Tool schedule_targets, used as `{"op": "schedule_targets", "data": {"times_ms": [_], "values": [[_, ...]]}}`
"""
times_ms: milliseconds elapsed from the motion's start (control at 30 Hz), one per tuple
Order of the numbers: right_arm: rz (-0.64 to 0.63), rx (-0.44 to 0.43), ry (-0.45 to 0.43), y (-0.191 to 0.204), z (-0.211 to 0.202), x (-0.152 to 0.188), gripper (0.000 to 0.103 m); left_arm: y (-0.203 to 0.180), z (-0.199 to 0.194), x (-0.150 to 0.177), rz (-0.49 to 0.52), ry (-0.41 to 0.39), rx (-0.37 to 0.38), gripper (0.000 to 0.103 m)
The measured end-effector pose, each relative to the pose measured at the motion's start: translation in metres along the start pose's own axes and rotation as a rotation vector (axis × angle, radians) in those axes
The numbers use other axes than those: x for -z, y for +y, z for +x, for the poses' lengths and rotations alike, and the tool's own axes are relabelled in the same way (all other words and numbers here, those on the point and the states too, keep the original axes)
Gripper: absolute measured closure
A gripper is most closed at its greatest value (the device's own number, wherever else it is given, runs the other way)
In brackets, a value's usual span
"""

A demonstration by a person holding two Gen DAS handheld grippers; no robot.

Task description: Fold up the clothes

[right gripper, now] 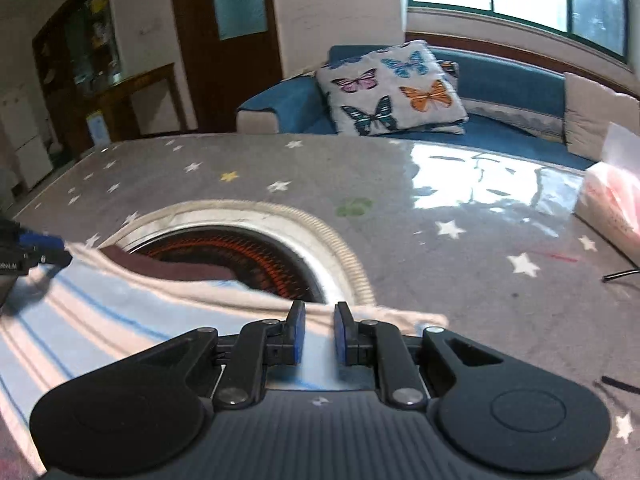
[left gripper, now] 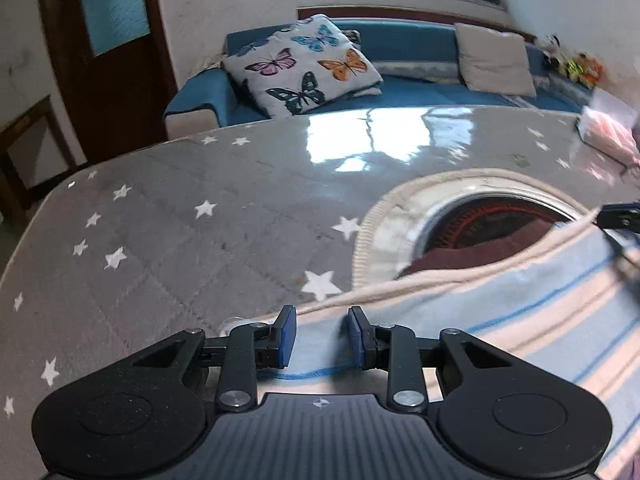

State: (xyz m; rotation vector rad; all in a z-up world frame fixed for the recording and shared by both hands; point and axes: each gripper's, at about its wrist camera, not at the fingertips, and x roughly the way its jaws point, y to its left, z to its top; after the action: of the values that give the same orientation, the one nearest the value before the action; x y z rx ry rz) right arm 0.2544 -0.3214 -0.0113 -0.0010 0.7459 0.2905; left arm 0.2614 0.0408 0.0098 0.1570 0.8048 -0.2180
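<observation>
Holding both grippers over the striped garment (left gripper: 520, 320), you have your left gripper (left gripper: 322, 338) released, pads apart with cloth below them. Your right gripper (right gripper: 319, 334) is likewise parted, clamping nothing, above the cloth's cream hem. The garment lies at the near edge of the star-patterned worktop (left gripper: 200, 220), partly covering the round heater opening (right gripper: 240, 248) in its middle.
</observation>
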Motion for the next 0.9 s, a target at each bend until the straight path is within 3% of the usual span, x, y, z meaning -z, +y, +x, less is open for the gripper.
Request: {"op": "schedule_targets", "data": {"times_ms": [233, 467, 667, 900], "values": [[-0.023, 0.014, 0.016, -0.009, -0.016, 0.005, 0.088, 0.005, -0.015, 0.0, -0.004, -0.043, -0.032, 0.07], [-0.001, 0.034, 0.034, -0.017, -0.008, 0.008, 0.087, -0.012, -0.026, -0.003, 0.017, -0.057, 0.013, 0.071], [-0.063, -0.011, 0.048, 0.002, -0.025, 0.013, 0.08, -0.026, -0.032, 0.005, 0.037, -0.05, 0.051, 0.071], [-0.141, -0.07, 0.061, 0.033, -0.055, 0.037, 0.074, -0.029, -0.052, 0.037, 0.017, -0.047, 0.05, 0.071]]}}
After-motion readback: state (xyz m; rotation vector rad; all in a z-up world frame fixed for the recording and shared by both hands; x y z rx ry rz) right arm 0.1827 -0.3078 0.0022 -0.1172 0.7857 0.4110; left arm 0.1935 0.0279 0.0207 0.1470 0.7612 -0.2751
